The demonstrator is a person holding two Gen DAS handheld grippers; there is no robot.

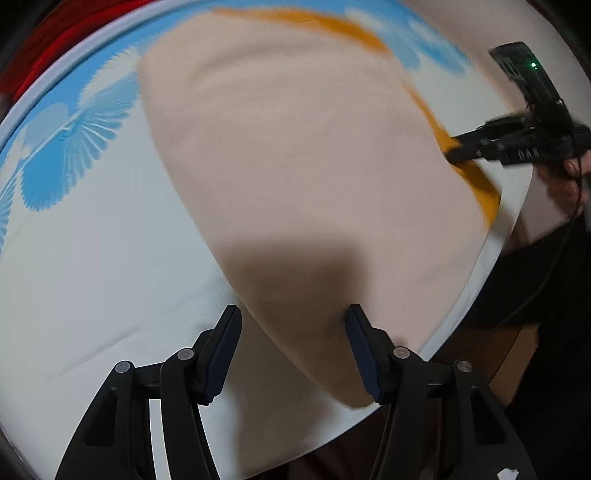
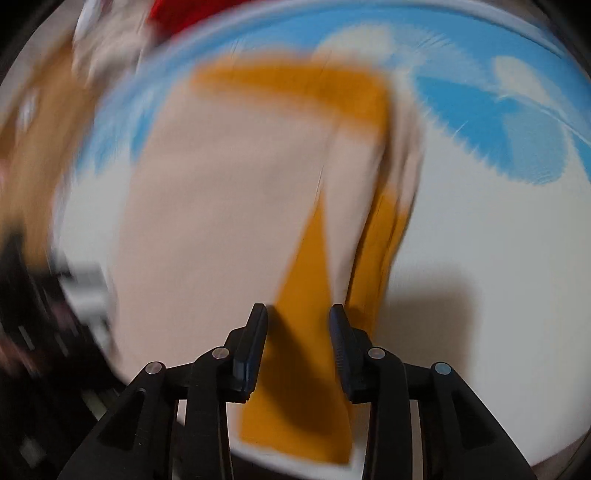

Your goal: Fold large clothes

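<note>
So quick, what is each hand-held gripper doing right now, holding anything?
Left hand-held gripper: open, holding nothing, over the beige garment.
Right hand-held gripper: open, holding nothing, over its orange part.

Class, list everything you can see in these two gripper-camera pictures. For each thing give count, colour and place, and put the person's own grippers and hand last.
Garment: one, pale beige with orange parts, spread across the middle of the sheet.
Orange part: lies at the garment's near edge in the right wrist view, under the right gripper.
Sheet: one, white with blue fan patterns, under the garment.
Red fabric: one patch, red, beyond the sheet's far edge; too blurred to identify.
Left gripper: one, black with dark blue pads, open, over the garment's near corner.
Right gripper: one, black with dark blue pads, open, above the orange part.
Hand: one, behind the right gripper at the right edge of the left wrist view.
</note>
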